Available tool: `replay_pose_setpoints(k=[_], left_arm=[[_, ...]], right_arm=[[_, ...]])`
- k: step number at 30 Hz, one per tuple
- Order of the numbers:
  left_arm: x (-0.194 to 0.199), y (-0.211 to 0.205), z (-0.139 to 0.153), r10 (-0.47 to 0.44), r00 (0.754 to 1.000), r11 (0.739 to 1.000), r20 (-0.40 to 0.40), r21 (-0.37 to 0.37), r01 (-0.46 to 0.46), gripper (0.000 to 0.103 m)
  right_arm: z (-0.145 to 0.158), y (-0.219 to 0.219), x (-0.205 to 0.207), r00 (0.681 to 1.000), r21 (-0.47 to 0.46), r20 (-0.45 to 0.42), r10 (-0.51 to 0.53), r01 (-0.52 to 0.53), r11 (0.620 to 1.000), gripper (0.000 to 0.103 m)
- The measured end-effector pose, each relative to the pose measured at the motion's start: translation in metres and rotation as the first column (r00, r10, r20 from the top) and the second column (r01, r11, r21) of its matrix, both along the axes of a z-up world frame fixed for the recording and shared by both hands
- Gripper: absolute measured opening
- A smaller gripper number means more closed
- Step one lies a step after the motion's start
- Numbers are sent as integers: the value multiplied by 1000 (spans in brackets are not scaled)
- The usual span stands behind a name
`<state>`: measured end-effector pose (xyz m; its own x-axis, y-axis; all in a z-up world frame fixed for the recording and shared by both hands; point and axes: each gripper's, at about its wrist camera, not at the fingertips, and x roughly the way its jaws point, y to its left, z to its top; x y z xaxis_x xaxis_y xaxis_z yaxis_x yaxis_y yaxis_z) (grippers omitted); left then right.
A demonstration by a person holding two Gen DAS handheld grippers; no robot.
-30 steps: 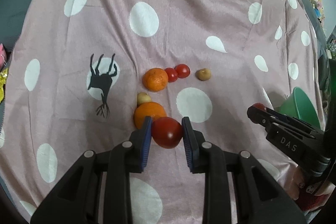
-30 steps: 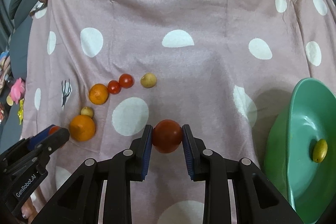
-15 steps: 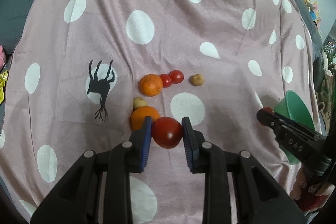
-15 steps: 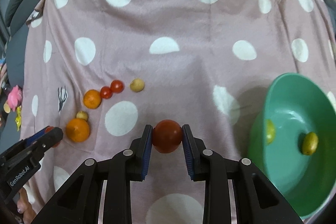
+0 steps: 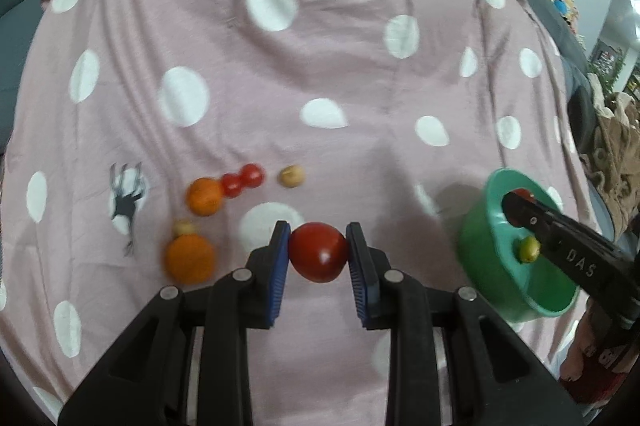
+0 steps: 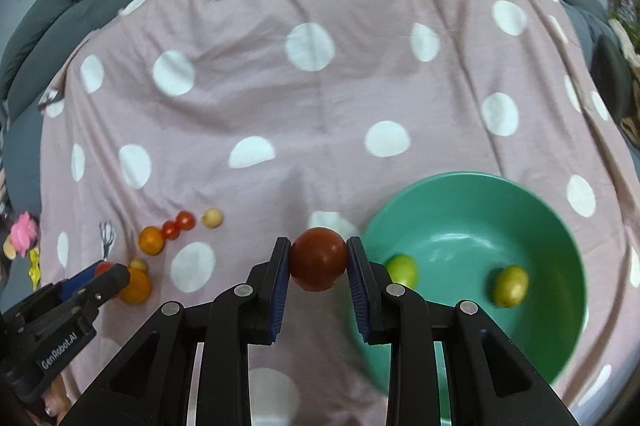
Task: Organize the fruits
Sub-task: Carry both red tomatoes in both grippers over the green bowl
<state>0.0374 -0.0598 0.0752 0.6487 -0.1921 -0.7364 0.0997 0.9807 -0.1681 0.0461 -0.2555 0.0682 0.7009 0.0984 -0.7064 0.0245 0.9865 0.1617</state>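
On the pink polka-dot blanket, toward its right edge: one green bowl holding two yellow-green fruits, one at its left wall, one further right. Toward the left edge, a loose cluster: small orange touching two cherry tomatoes; beige round fruit just beside them; large orange with a small beige fruit touching its far side. Left gripper: blue pads clamped on a red tomato, near the cluster. Right gripper: clamped on a second, darker tomato, held at the bowl's left rim.
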Motion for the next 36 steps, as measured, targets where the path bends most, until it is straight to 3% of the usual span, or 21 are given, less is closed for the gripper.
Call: replay_pose_setpoints(k=[10, 18, 36], left_arm=[[12, -72, 9, -134, 991, 990, 18, -41, 135, 28], [22, -125, 4, -227, 974, 973, 6, -32, 227, 28], [30, -186, -22, -330, 943, 944, -54, -8, 330, 28]], right_arm=[[7, -59, -14, 987, 38, 24, -160, 159, 987, 30], [-1, -104, -21, 954, 47, -7, -301, 301, 952, 30], [-22, -153, -24, 913, 79, -75, -401, 406, 910, 30]])
